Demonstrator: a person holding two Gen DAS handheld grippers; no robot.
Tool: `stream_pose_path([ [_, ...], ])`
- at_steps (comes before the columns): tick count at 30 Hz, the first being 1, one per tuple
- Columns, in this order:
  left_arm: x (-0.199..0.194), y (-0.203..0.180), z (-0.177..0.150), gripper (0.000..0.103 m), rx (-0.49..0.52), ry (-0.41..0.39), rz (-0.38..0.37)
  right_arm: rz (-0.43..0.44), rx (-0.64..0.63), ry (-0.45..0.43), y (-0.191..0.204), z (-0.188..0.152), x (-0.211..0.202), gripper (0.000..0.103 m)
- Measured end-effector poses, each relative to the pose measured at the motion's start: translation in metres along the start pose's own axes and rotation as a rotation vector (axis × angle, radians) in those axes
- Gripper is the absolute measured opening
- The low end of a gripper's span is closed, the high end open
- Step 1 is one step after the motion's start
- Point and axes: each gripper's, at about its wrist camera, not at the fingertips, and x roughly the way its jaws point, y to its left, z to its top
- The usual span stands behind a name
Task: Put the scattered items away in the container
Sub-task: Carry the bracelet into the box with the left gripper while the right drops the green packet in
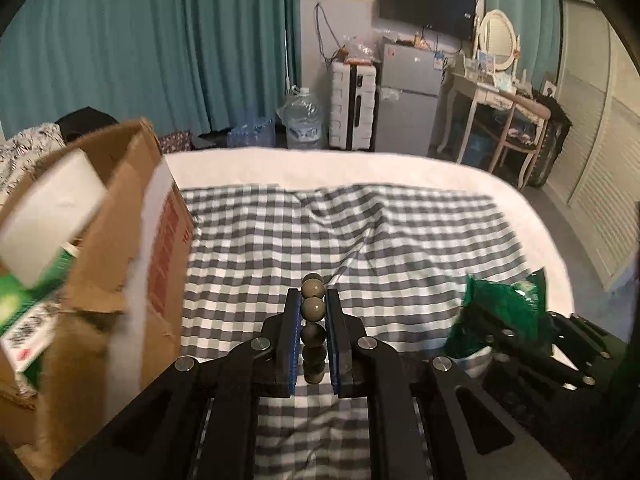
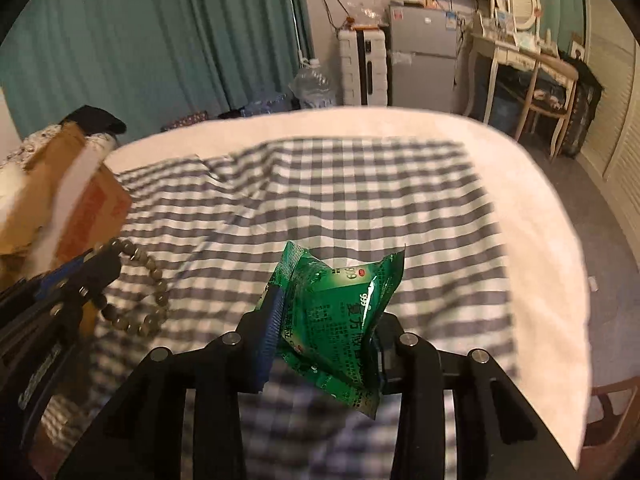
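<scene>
Cardboard box left; gingham cloth open

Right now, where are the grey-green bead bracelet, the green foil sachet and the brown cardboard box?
Grey-green bead bracelet (image 1: 312, 309): left wrist view, second bead.
Green foil sachet (image 2: 340, 312): right wrist view, printed face.
Brown cardboard box (image 1: 108, 240): left wrist view, side wall.

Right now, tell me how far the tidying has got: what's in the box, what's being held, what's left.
Done: the brown cardboard box already holds a green-and-white carton and a white block.
In hand: the left gripper is shut on a grey-green bead bracelet; the right gripper pinches a crinkled green foil sachet.
Left: both still need dropping in. Nothing else loose shows on the checked cloth.
</scene>
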Motion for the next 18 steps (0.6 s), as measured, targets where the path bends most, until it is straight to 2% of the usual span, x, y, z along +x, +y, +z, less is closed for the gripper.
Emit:
stream_pose_path([
  [4, -0.041, 0.005, 0.009, 0.011, -0.029, -0.044, -0.045, 0.028, 0.012, -0.05, 0.003, 0.009, -0.055, 0.037],
  [8, -0.084, 0.02, 0.026, 0.011, -0.045, -0.101, -0.051, 0.051, -0.041, -0.109, 0.028, 0.023, -0.116, 0.037],
  [13, -0.135, 0.068, 0.048, 0.011, -0.1, -0.157, -0.027, 0.108, -0.132, -0.193, 0.082, 0.037, -0.174, 0.037],
  [18, -0.162, 0.134, 0.053, 0.011, -0.138, -0.188, 0.039, 0.191, -0.165, -0.213, 0.144, 0.043, -0.185, 0.037],
])
